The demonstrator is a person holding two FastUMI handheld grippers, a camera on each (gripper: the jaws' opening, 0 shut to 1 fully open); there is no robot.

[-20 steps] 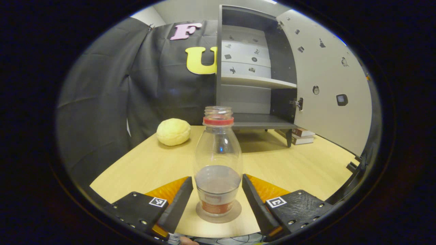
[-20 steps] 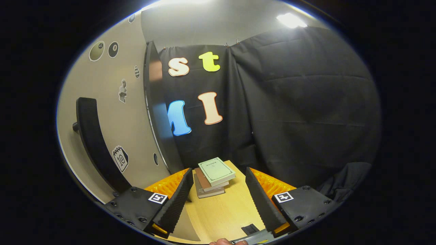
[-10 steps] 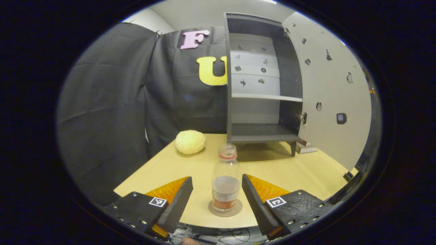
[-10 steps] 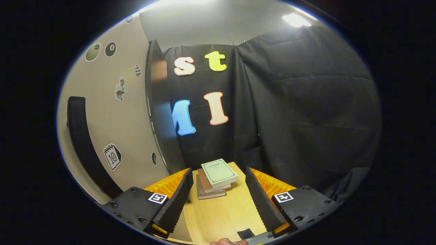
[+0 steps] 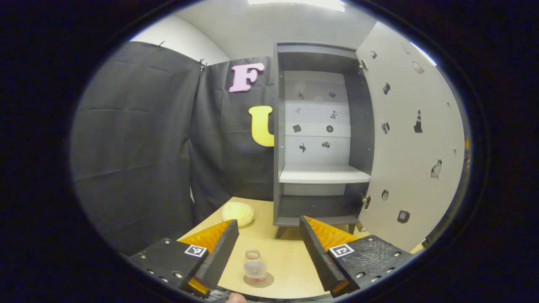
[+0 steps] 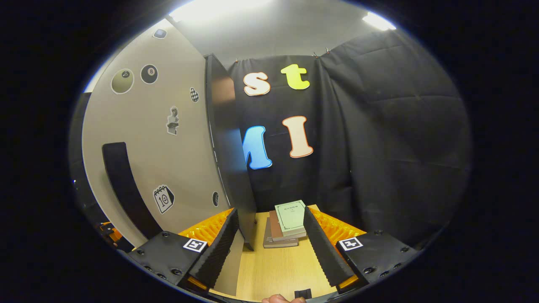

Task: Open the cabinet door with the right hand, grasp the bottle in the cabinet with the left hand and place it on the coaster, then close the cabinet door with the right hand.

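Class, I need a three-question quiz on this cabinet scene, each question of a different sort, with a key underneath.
1. True or false: the bottle stands on the coaster.
2. Multiple choice: the cabinet door is A) shut, B) open, C) missing.
3. Fill in: beside the cabinet, on the table, lies a pale yellow ____.

Key
1. True; it stands upright between the open fingers of the left hand-held gripper, untouched.
2. B; the shelf inside shows.
3. Round lump; what it is cannot be told.
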